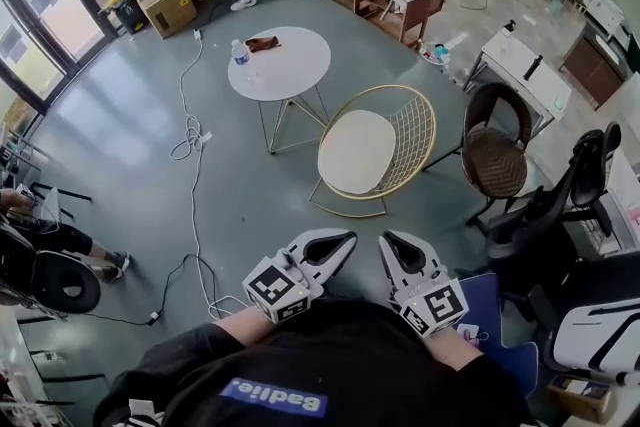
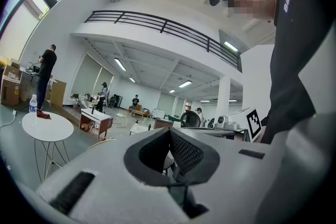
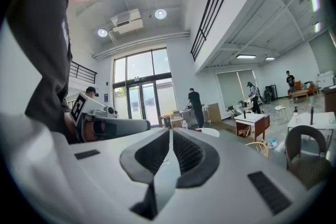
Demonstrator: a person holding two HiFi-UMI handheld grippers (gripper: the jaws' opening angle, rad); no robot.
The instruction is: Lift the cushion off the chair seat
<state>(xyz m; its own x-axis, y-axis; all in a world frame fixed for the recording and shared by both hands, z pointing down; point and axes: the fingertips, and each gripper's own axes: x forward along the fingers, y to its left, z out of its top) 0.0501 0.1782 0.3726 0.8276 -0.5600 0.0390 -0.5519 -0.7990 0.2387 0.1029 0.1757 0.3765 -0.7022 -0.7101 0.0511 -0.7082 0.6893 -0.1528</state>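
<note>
A cream oval cushion (image 1: 357, 151) lies on the seat of a gold wire chair (image 1: 408, 127) in the middle of the head view. Both grippers are held close to my body, a good way short of the chair and pointing toward it. My left gripper (image 1: 344, 240) is shut with nothing between its jaws, and its own view shows the closed tips (image 2: 170, 131). My right gripper (image 1: 391, 242) sits just beside it, also shut and empty (image 3: 170, 131). Only the chair's gold rim (image 3: 257, 147) shows in the right gripper view; the cushion is hidden there.
Beyond the chair, a round white table (image 1: 290, 75) carries a water bottle (image 1: 240, 56) and a brown item (image 1: 263, 43). A dark wicker chair (image 1: 497, 151) and black office chairs (image 1: 572, 200) stand at the right. A cable (image 1: 190, 137) runs over the floor at the left, near a seated person (image 1: 45, 240).
</note>
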